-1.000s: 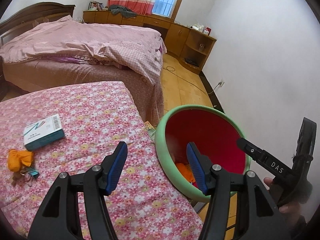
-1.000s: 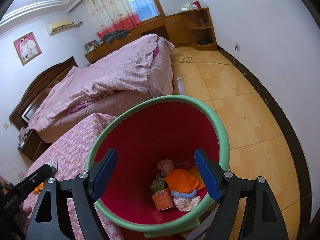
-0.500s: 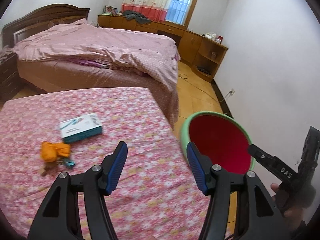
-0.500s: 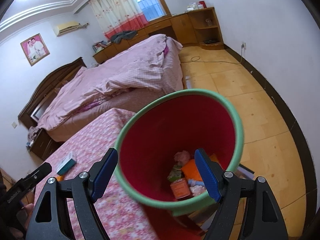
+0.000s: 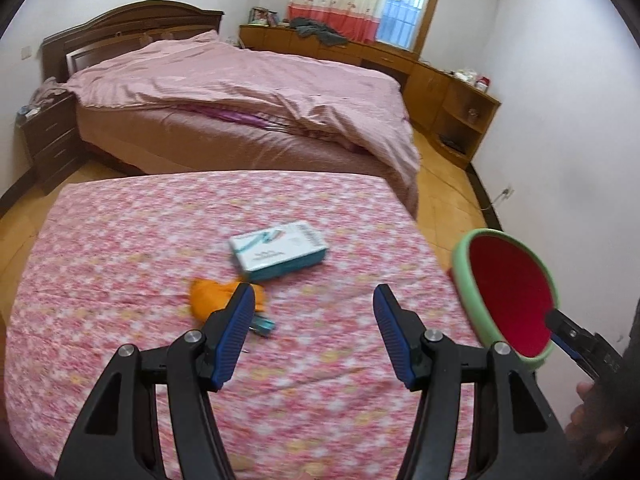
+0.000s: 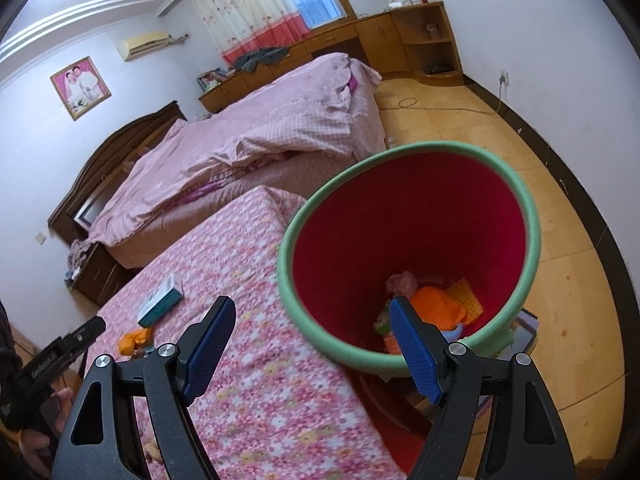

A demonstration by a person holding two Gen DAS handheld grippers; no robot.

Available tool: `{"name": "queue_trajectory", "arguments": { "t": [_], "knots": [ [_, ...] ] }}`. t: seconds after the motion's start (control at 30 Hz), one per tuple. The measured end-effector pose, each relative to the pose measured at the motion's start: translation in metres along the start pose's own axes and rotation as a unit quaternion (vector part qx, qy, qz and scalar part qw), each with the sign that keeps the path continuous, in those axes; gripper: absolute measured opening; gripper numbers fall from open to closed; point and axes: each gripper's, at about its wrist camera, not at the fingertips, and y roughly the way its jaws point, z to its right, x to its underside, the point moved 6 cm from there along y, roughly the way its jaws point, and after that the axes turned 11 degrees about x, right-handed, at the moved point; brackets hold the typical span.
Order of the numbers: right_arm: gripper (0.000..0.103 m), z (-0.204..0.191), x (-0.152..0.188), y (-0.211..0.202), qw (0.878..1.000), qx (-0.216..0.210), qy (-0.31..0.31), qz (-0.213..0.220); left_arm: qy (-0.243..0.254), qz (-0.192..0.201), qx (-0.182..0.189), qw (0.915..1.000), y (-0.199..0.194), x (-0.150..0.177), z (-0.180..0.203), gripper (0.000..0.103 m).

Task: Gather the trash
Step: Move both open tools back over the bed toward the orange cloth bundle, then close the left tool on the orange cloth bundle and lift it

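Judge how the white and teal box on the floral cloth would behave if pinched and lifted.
The box looks like thin cardboard, so probably light and liable to dent under a hard pinch. It lies flat with square edges, so it should not roll. On the floral cloth it might drag rather than slide.

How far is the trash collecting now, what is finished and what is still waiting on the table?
Done: several pieces, an orange one among them, already lie at the bottom of the red bin. In hand: nothing; the left gripper and right gripper both have open, empty jaws. Left: the orange wrapper, a small teal item beside it and the white-teal box still lie on the floral table.
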Motion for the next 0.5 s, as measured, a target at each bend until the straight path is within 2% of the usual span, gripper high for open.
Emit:
{"name": "queue_trajectory", "arguments": {
  "t": [0.23,0.5],
  "knots": [
    [0.080,-0.011,0.008,0.014,1.000,0.006,-0.012,-0.014,-0.007,-0.015,-0.032,0.9993,0.015,0.000,-0.041,0.061],
    [0.080,-0.021,0.016,0.030,0.999,0.012,-0.024,-0.030,-0.026,-0.038,-0.042,0.9981,0.040,0.005,-0.067,0.061]
  ]
}}
